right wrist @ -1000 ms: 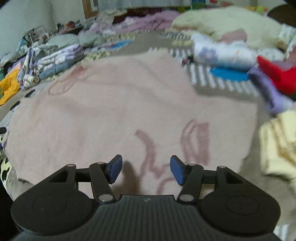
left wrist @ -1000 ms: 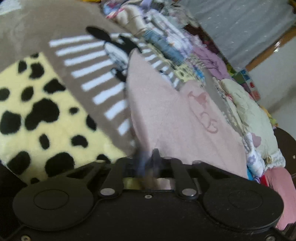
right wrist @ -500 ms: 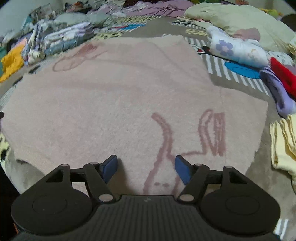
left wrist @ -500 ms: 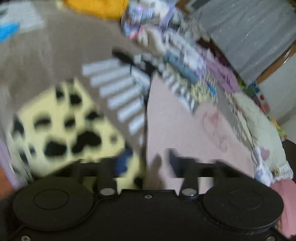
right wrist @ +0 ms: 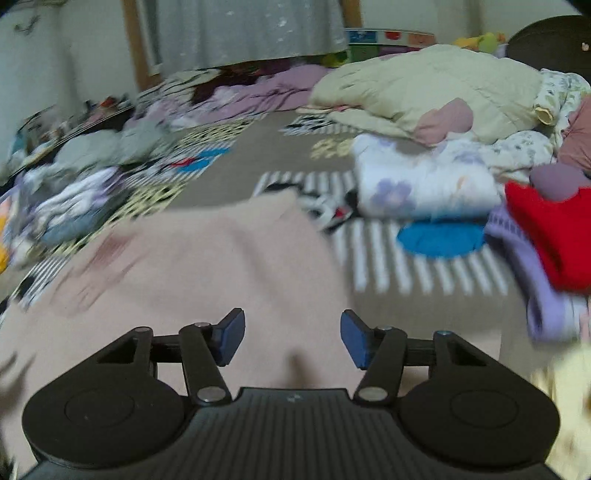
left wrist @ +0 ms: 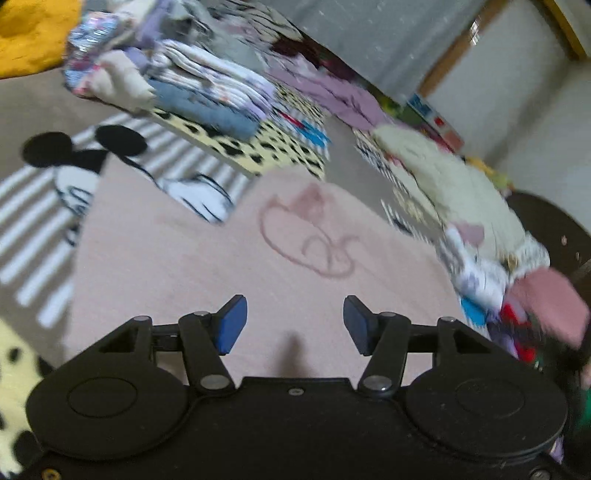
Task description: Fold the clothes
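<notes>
Nearest of all, the left gripper (left wrist: 293, 325) hangs just over a pink cloth (left wrist: 229, 273), its two blue pads spread wide apart with nothing between them. The right gripper (right wrist: 291, 338) is the same: pads wide apart, empty, low above the pink cloth (right wrist: 207, 266).

The pink cloth lies spread flat on a big cartoon-mouse rug (left wrist: 48, 110). From the left side it stretches away from the gripper toward the far right, and a darker pink drawing (left wrist: 310, 236) sits in its far half. I cannot tell which end is the top. Its near edge is hidden under both grippers. From the right side the cloth is blurry and its left part runs out of the picture.

There are no boxes or baskets; clothes just sit in heaps on the rug. To the right, beside the cloth, lie a red garment (right wrist: 550, 229) on a purple one (right wrist: 524, 266), and a white flowery bundle (right wrist: 424, 184) just past them. On the far left is a stack of folded clothes (left wrist: 210, 88). Farther back is a pale green quilt (right wrist: 443, 81), with a grey curtain (right wrist: 251, 29) behind it all. A yellow thing (right wrist: 569, 398) at the near right is too blurry to name.
</notes>
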### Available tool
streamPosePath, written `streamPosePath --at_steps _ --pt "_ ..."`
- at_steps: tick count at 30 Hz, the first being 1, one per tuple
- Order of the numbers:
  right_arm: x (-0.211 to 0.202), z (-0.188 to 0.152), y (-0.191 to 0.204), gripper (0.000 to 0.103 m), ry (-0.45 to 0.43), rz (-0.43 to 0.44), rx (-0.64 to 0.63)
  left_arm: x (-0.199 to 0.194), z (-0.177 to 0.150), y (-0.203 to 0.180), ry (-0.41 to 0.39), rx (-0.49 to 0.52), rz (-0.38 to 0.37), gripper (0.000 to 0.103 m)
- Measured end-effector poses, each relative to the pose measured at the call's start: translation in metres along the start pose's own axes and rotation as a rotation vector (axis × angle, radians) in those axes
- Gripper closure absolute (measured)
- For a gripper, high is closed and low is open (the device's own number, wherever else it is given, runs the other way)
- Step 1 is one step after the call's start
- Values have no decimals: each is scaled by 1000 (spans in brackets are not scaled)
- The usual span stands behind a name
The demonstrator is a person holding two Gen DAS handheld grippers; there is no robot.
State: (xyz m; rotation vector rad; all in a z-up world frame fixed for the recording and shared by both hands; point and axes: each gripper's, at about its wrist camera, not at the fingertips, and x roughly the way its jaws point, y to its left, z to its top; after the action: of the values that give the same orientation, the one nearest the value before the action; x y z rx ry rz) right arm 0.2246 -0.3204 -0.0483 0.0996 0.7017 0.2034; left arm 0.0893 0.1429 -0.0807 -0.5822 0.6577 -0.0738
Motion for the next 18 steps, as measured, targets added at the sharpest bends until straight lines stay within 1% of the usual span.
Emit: streamPosePath --at_steps 3,4,6,9,10,12,13,15,18 --pt "47 39 -17 47 30 -21 -8 9 -10 0 34 8 -5 47" --pt "62 45 -22 51 43 -1 17 12 -12 1 42 21 -1 47" --pt "92 56 -32 53 68 40 66 17 -13 3 56 41 8 47" --pt "136 72 -46 52 105 100 140 20 -15 9 70 46 16 47" --pt "151 78 -51 50 118 120 165 21 -14 12 74 41 10 47" --pt "172 80 -53 50 139 138 198 24 -12 13 77 42 5 47" --pt "182 81 -55 61 150 147 215 25 -11 14 79 44 3 47" --pt "201 81 -63 93 211 228 304 26 -10 14 80 50 -1 47" --pt "203 85 -81 93 174 243 422 28 -10 15 81 46 -9 47"
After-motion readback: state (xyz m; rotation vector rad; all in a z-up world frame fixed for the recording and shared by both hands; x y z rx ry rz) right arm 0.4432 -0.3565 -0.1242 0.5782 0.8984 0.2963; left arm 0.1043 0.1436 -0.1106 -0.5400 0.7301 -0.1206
